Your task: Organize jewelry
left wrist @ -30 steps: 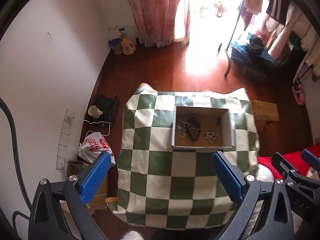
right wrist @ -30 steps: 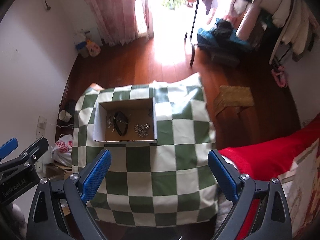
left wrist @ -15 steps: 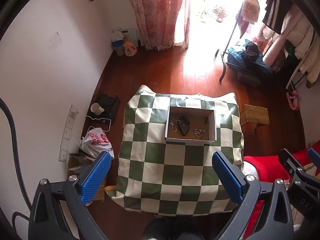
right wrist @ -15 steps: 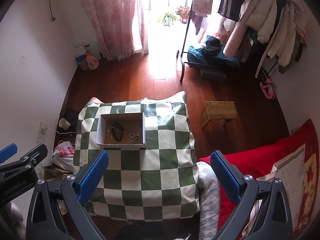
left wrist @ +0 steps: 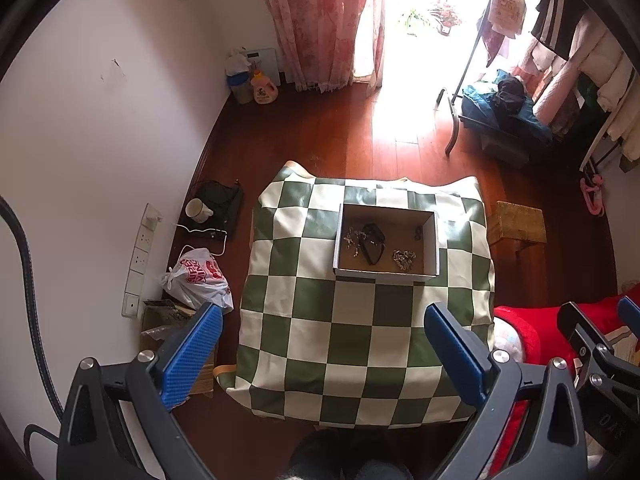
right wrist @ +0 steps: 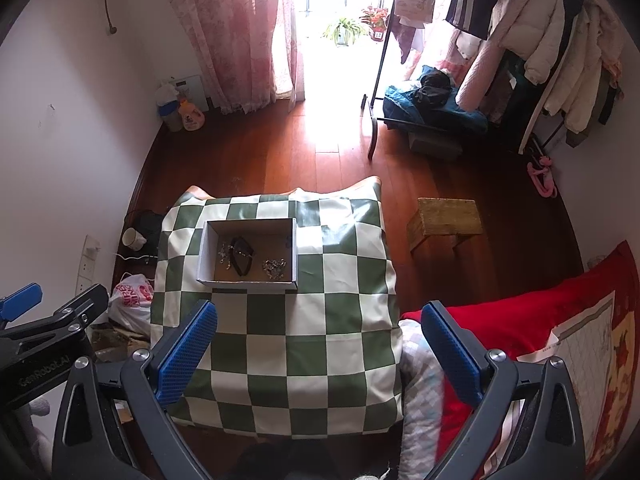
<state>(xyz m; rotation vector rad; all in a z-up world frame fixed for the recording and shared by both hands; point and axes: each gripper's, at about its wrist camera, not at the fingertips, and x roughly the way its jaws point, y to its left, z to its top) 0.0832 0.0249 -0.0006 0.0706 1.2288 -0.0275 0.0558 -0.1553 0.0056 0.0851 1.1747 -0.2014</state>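
An open cardboard box sits on a table with a green and white checked cloth. In the box lie a black band, a silver chain at its left, a silver cluster at the front right and a small dark piece at the back right. My left gripper is open and empty, high above the table's near side. My right gripper is open and empty, high above the table's near right.
Around the table is wood floor. At the left wall stand a power strip, a mug and a plastic bag. A small wooden stool stands at the right, a clothes rack beyond it, and a red blanket nearby.
Both grippers have risen and drawn back from the table, so the box and cloth look smaller and farther. Both stay open and empty.
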